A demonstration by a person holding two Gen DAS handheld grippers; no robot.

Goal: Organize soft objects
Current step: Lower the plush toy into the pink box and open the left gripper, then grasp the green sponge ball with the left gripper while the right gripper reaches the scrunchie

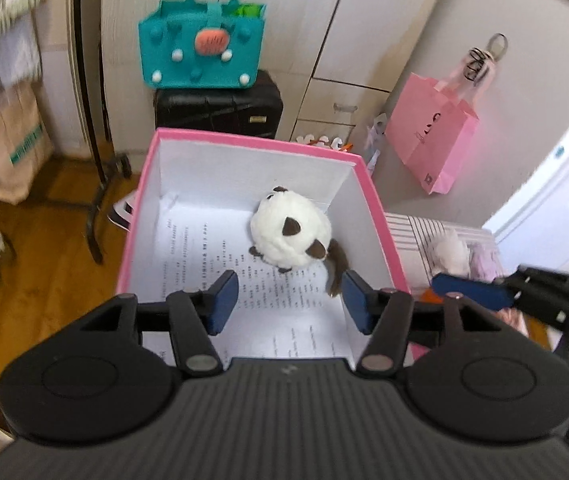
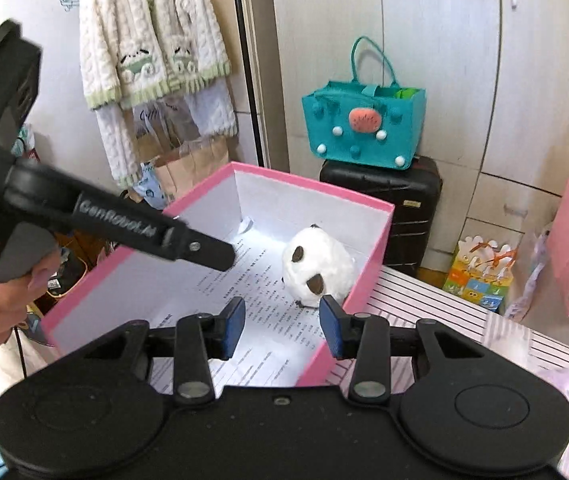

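Though near the jaws, plush toy point(image 1: 290, 236) ungripped.

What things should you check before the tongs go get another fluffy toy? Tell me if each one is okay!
1. Fluffy white toy lies inside the pink box: ok.
2. Left tongs empty, with nothing between the blue pads: ok.
3. Right tongs empty too: ok.
4. Room left in the box: ok, the printed paper on its floor is mostly bare.
5. Another soft toy to fetch: cannot tell, something pale and fluffy sits on the striped surface beside the box, but it is blurred.
6. The two tongs keeping apart: ok, they hang close together but do not touch.
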